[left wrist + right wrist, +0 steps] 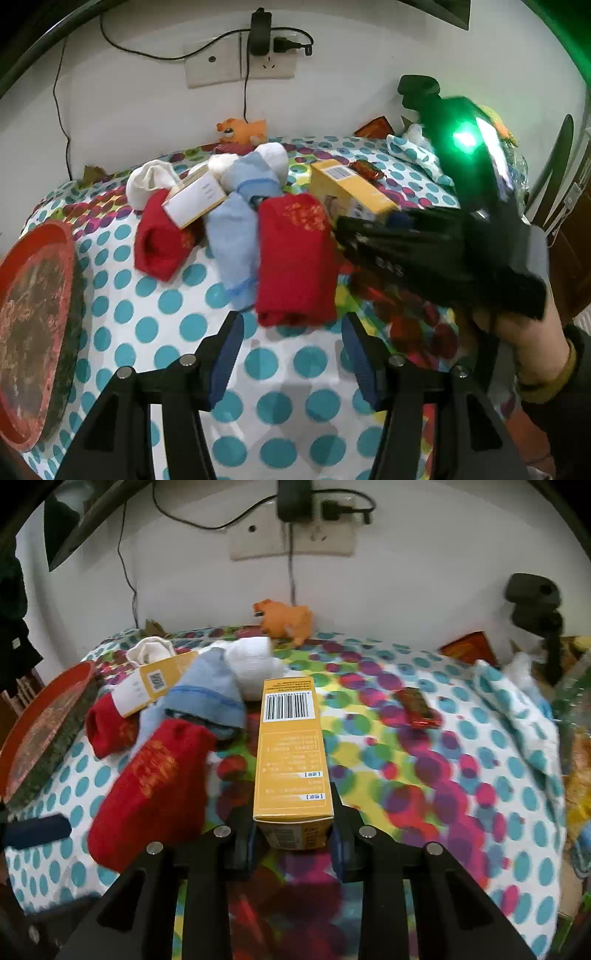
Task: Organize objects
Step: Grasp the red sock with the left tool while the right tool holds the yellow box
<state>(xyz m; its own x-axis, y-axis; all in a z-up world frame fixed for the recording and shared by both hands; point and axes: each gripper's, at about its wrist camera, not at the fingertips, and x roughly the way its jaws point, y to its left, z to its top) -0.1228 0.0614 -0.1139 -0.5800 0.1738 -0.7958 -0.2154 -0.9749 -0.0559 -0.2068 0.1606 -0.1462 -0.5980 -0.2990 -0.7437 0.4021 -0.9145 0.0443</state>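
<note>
Gripping the yellow box (291, 753), your right gripper (293, 840) jaws pinch it; left gripper (291, 354) jaws spread before the red sock (295, 258).

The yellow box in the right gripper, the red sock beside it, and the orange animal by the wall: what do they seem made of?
Yellow box: apparently matte printed cardboard, with crisp folded edges and a barcode. Red sock: soft knit fabric, fuzzy, with an orange woven pattern. Orange animal: probably moulded plastic or rubber, with a smooth surface; too blurred to be sure.
</note>
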